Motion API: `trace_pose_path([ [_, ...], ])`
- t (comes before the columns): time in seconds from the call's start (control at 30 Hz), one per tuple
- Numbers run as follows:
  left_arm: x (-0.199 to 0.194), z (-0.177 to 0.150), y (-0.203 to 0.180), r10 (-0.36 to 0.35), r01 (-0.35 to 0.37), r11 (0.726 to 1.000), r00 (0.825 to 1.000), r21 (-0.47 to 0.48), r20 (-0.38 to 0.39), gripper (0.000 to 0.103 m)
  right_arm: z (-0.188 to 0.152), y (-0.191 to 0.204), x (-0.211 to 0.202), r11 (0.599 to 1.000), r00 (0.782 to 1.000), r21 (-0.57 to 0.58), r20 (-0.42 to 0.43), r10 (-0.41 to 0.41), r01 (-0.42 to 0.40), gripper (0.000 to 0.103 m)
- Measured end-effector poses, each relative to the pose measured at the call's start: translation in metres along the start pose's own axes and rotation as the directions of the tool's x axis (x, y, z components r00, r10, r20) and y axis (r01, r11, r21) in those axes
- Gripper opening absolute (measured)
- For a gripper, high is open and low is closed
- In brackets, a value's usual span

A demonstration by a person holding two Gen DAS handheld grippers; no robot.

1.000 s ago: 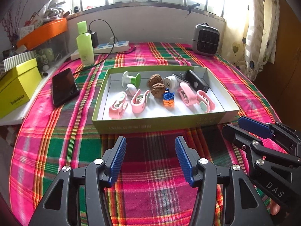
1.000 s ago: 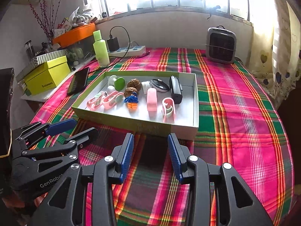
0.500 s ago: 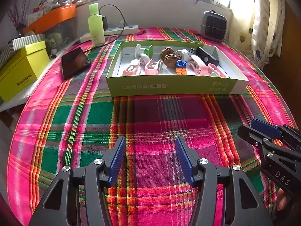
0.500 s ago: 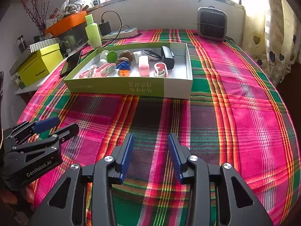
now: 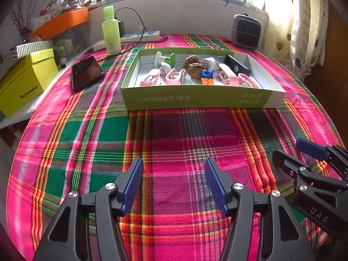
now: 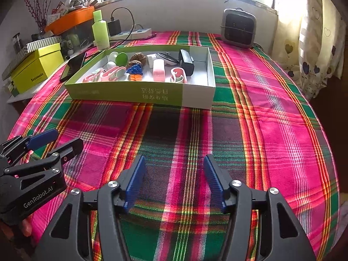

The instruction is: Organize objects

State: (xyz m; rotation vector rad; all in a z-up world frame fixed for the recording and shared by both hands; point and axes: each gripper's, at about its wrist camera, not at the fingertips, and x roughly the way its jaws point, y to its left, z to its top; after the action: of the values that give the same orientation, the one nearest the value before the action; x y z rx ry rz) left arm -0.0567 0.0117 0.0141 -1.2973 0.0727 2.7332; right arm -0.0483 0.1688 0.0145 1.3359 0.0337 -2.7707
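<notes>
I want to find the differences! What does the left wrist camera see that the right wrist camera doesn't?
Only the left wrist view shows the whole black phone lying flat; the right view sees just part of it. Only the right wrist view shows a glass jar at its far left. Both show the green box, the bottle, the heater, and both empty claws, left claw and right claw.

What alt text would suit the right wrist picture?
An open, empty right gripper hovers over a plaid tablecloth. Beyond sits a shallow green box holding pink clips, walnuts and small gadgets; the left gripper shows at left.
</notes>
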Motion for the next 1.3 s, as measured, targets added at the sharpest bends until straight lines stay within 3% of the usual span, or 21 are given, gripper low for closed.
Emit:
trace_pose_path([
  [0.2, 0.0011, 0.0001, -0.0035, -0.005, 0.005, 1.0, 1.0, 0.015, -0.004, 0.066, 0.0003, 0.0, 0.0008, 1.0, 1.0, -0.002, -0.003, -0.01, 0.01, 0.06],
  [1.3, 0.0013, 0.0003, -0.0034, -0.004, 0.005, 1.0, 1.0, 0.015, -0.004, 0.068, -0.0005, -0.0006, 0.0013, 1.0, 1.0, -0.003, -0.004, -0.015, 0.015, 0.063],
])
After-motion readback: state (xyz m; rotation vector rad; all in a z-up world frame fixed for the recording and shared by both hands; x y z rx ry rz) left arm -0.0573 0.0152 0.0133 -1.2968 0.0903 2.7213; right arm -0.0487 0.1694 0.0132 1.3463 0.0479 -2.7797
